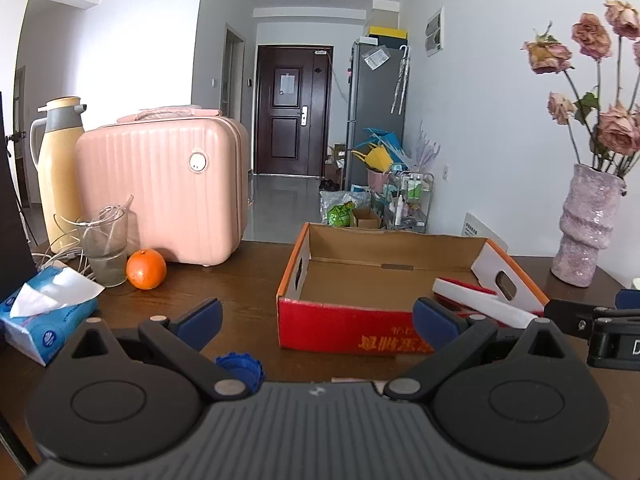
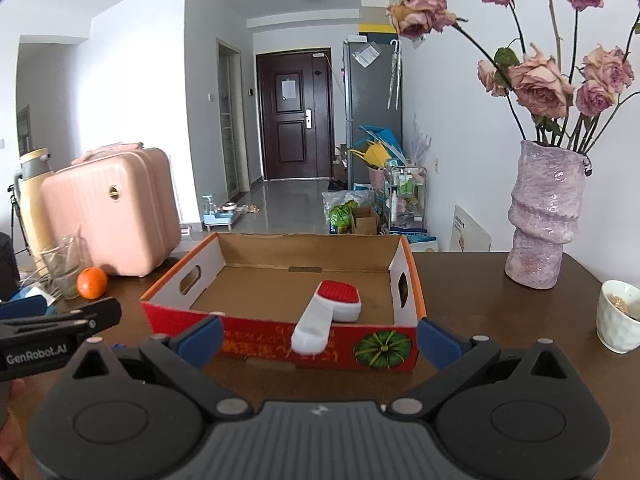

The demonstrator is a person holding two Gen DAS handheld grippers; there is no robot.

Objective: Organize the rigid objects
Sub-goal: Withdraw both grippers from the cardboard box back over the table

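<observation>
Blue-padded and spread wide, the left gripper (image 1: 316, 320) is hovering empty over the dark table (image 1: 248, 280), and the right gripper (image 2: 320, 340) is gaping just as wide, holding nothing, just short of the cardboard box (image 2: 280, 338). Inside that box a white brush with a red pad (image 2: 326, 312) is lying with its handle propped on the near wall. One item looks sorted, so the step in hand is probably picking the next thing. A blue cap (image 1: 240, 366) is sitting on the table just under the left gripper, close to its left finger; taking it would call for dipping down and closing on it, then lifting over the box's front wall. Further out, an orange (image 1: 146, 269) is resting beside a glass (image 1: 106, 252) with cables, in front of a pink case (image 1: 164, 188). A tissue pack (image 1: 44, 316) is lying to the left. On the right, a vase (image 2: 544, 216) and a cup (image 2: 618, 316) are standing well apart from the box, so little is crowding the path.
</observation>
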